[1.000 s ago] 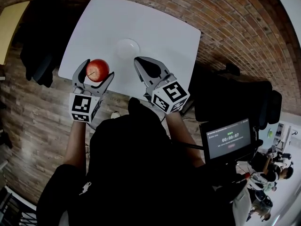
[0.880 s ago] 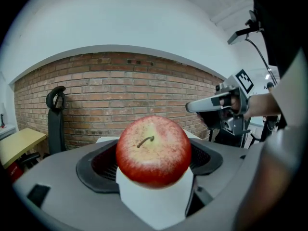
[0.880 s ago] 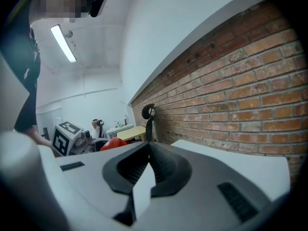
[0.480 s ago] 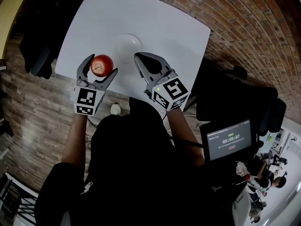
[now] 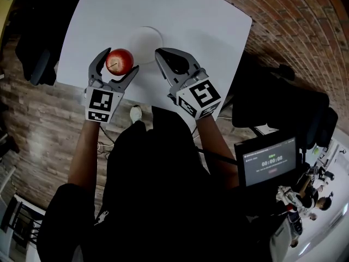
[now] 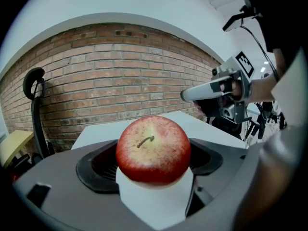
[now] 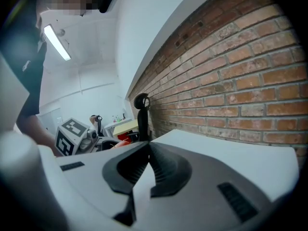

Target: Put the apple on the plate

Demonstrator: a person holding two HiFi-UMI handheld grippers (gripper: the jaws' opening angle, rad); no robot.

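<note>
A red apple (image 5: 119, 61) with a short stem sits between the jaws of my left gripper (image 5: 119, 60), which is shut on it over the near edge of the white table (image 5: 207, 21). In the left gripper view the apple (image 6: 153, 149) fills the gap between the dark pads (image 6: 98, 165). A white plate (image 5: 146, 37) lies on the table just beyond and right of the apple. My right gripper (image 5: 158, 53) is shut on nothing, its tips beside the plate's near rim. Its jaws (image 7: 147, 144) meet along a line in the right gripper view.
A brick floor surrounds the table. Dark bags or a chair (image 5: 37, 42) stand at the table's left and a black chair (image 5: 283, 100) at its right. A screen with a timer (image 5: 271, 160) is at the lower right. A brick wall (image 6: 110, 76) stands beyond the table.
Both grippers have moved forward over the table's near edge, closer to the plate. The apple has stayed in the left gripper. The right gripper has stayed shut.
</note>
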